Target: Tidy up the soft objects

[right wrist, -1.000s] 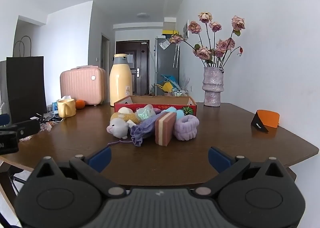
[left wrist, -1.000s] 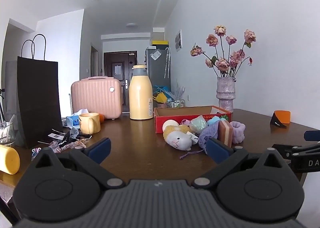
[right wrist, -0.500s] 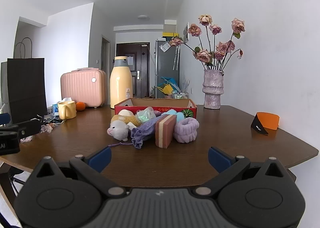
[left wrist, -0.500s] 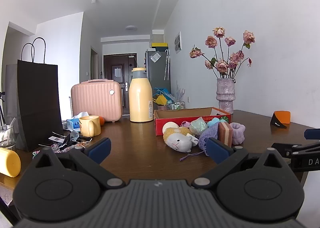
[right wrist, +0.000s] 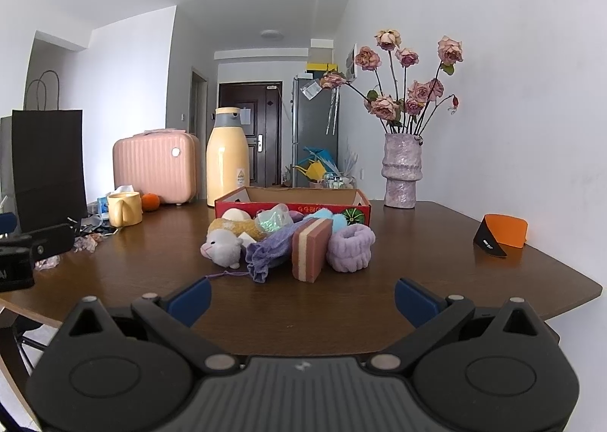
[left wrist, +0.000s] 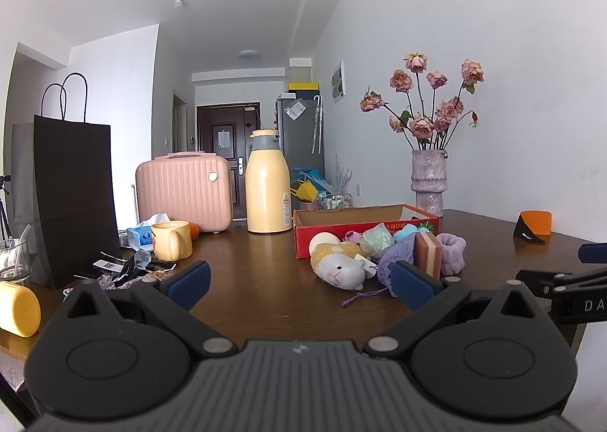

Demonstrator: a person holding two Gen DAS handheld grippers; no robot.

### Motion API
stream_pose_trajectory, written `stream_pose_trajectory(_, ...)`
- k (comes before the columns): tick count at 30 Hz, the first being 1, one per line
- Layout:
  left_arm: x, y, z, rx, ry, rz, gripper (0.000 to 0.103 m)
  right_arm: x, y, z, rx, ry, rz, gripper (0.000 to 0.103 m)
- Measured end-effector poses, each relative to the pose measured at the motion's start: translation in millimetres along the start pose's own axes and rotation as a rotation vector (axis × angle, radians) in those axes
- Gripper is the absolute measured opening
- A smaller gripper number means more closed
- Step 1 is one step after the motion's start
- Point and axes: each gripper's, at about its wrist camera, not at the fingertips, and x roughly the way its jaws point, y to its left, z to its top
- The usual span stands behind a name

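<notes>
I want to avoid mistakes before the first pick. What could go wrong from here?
1. The sponge stands on edge, close against the purple cloth and scrunchie; grabbing one may topple or drag the others.
2. The cloth's loose thread trails on the table and could snag a finger.
3. The vase of roses stands just behind the red box; a wide swing of the open right gripper may tip it.

Dark wood counter [right wrist: 341, 303] carried a red cardboard box [right wrist: 292, 207]. In front of it sat a soft pile: plush sheep [right wrist: 224, 246], purple cloth [right wrist: 271, 251], striped sponge [right wrist: 310, 255] upright, lilac scrunchie [right wrist: 351, 248]. Left side held a yellow mug [right wrist: 123, 208], orange [right wrist: 150, 202], pink case [right wrist: 155, 166], yellow flask [right wrist: 227, 162], black bag [right wrist: 47, 166]. Vase [right wrist: 403, 170] stood at back right, orange stand [right wrist: 502, 235] well apart.
</notes>
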Motion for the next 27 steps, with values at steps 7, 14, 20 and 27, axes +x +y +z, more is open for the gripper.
stream_pose_trajectory(7,-0.6,1.2,0.4,0.009,-0.004,0.002,0.103,1.3,2.7,3.1,-0.001,-0.016,0.007,0.103)
stream_pose_trajectory(14,-0.3,0.5,0.2,0.012,-0.004,0.005,0.103,2.2,2.4,3.6,0.005,-0.01,0.001,0.103)
stream_pose_trajectory(20,-1.4,0.2,0.3,0.018,-0.013,0.009,0.103,1.4,2.1,3.9,0.014,-0.021,0.002,0.103)
stream_pose_trajectory(27,-1.8,-1.1,0.0,0.024,-0.015,0.005,0.103,2.1,1.2,2.6,0.013,-0.021,0.0,0.103)
